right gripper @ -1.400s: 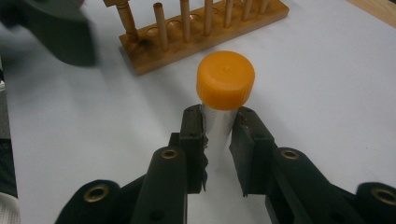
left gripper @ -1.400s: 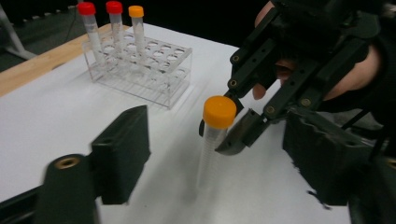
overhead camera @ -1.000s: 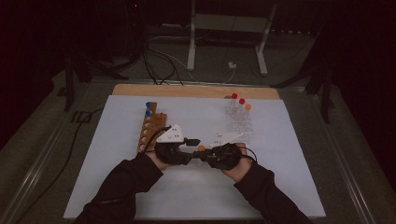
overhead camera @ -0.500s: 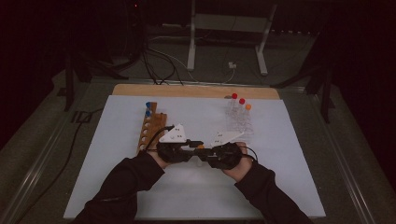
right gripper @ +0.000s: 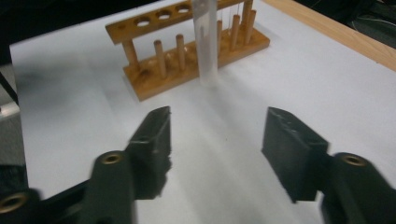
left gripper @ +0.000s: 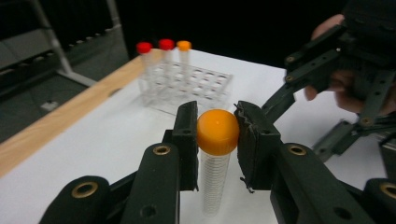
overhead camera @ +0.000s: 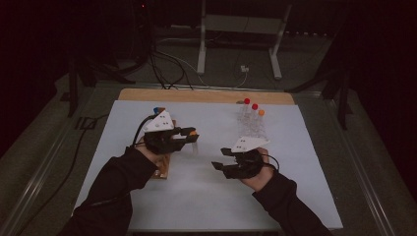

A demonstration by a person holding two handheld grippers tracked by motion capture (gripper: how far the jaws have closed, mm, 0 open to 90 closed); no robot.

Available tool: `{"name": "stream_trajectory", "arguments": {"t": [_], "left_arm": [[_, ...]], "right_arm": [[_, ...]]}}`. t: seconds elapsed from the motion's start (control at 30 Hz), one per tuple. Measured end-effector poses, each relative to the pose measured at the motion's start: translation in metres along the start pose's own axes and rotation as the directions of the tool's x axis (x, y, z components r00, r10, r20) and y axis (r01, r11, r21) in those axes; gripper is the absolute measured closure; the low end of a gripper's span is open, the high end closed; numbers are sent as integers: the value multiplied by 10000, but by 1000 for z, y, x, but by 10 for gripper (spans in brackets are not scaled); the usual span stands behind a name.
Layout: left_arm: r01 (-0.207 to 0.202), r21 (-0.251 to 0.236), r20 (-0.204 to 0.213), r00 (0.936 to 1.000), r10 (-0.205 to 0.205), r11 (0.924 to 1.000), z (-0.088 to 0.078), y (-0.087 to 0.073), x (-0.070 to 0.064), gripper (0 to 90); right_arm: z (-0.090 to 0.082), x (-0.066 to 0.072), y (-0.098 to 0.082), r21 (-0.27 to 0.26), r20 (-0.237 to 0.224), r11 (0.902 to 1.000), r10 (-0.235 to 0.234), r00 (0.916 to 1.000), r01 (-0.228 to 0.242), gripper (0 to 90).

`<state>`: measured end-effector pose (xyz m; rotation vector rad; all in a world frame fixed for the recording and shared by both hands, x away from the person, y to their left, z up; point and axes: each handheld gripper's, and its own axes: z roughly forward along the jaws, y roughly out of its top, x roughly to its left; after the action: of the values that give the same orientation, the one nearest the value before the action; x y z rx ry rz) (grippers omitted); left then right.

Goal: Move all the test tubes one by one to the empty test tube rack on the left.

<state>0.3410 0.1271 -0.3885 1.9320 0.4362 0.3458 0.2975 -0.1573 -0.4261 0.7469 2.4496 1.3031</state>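
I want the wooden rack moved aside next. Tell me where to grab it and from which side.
Take the wooden rack by its top rail with the holes, at the bare end away from the tube. Come from above with the open right claw spanning the rail's narrow width. The rail is thin and flat-sided, so likely easier to clamp than the wider base.

Clear rack (left gripper: pixel 196 86) w/ 3 capped tubes (left gripper: pixel 164 51), wooden rack (right gripper: pixel 187 56), white mat (overhead camera: pixel 295 162).

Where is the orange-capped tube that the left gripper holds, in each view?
High view: tube left of centre, at the left gripper tips.
Left gripper view: centre, cap clamped between the jaws.
Right gripper view: top centre, clear body.
Shared landmark: wooden rack.
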Motion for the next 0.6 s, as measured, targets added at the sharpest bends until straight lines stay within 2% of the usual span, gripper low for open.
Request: {"name": "stream_trajectory", "arguments": {"t": [0.07,0.23,0.33,0.4,0.5,0.6], "left_arm": [[-15,34,-250,9997,16,10000,-6,1,5,720],[208,-30,-740,9970,-209,9998,-18,1,18,719],[289,-96,-1034,9942,-297,9995,-24,0,24,719],[351,-63,-1220,9919,-356,9994,-28,-1,28,719],[416,-14,-1502,9878,-413,9991,-34,-3,34,719],[451,34,-1712,9843,-439,9990,-39,-4,37,719]], "right_arm": [[-1,-1,0,-81,78,9999,61,10000,-60,351],[-4,-2,1,-332,184,9990,308,9994,-302,186],[-4,-1,0,-390,338,9989,260,9991,-246,126],[-3,-2,0,-403,211,9988,285,9994,-277,34],[-3,-2,-1,-414,24,9989,237,9997,-236,0],[-4,-1,-1,-408,153,9991,105,9998,-99,0]]}}
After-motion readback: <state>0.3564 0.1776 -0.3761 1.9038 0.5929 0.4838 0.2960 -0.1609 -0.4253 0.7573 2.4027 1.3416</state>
